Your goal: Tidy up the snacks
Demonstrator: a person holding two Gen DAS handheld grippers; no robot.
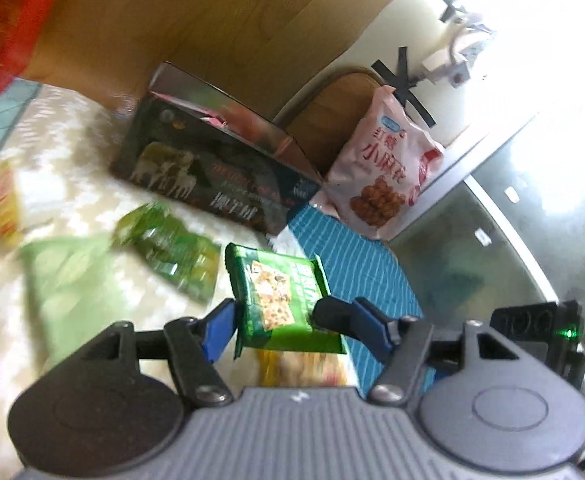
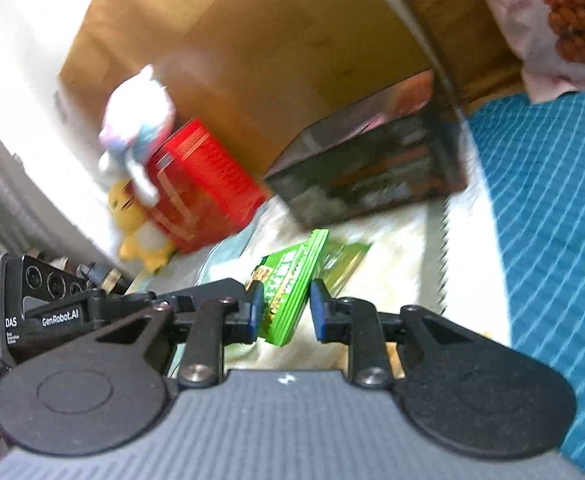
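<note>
My left gripper (image 1: 276,316) is shut on a green cracker packet (image 1: 280,300) and holds it above the bed. My right gripper (image 2: 286,308) holds a stack of green packets (image 2: 292,292) between its blue pads; the left pad touches it, and a small gap shows at the right pad. More green snack bags (image 1: 172,256) and a pale green bag (image 1: 72,284) lie on the cream blanket. A dark open box (image 1: 212,168) stands behind them, also in the right wrist view (image 2: 372,176). A pink snack bag (image 1: 384,168) leans at its right.
A red box (image 2: 208,188) with plush toys (image 2: 140,128) stands left of the dark box. A wooden headboard (image 1: 212,20) runs behind. A teal striped cloth (image 2: 552,240) covers the right side. A yellow packet (image 1: 6,200) lies at the far left.
</note>
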